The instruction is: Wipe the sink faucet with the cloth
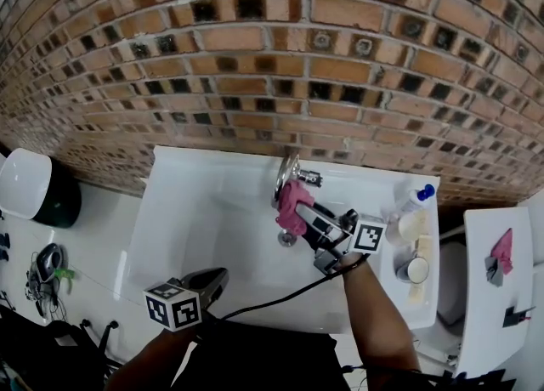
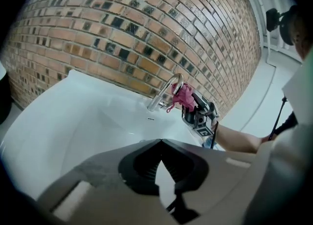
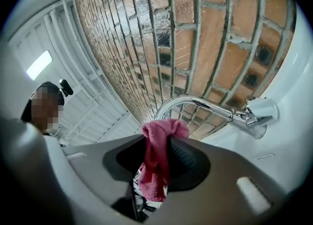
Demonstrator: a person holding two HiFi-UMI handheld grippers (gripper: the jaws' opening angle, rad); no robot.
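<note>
A chrome faucet (image 1: 286,173) arches over the white sink (image 1: 195,228) from the brick wall; it shows too in the left gripper view (image 2: 164,92) and the right gripper view (image 3: 205,105). My right gripper (image 1: 299,208) is shut on a pink cloth (image 1: 293,205), held against the spout's curve. The cloth (image 3: 156,163) hangs between the jaws just under the spout. My left gripper (image 1: 217,279) sits at the sink's near edge, shut and holding nothing, pointing at the basin (image 2: 73,131).
A bottle with a blue cap (image 1: 412,200) and a few small items (image 1: 415,269) stand on the sink's right ledge. Another pink cloth (image 1: 502,250) lies on a white surface at the far right. A white bin (image 1: 30,185) stands on the left floor.
</note>
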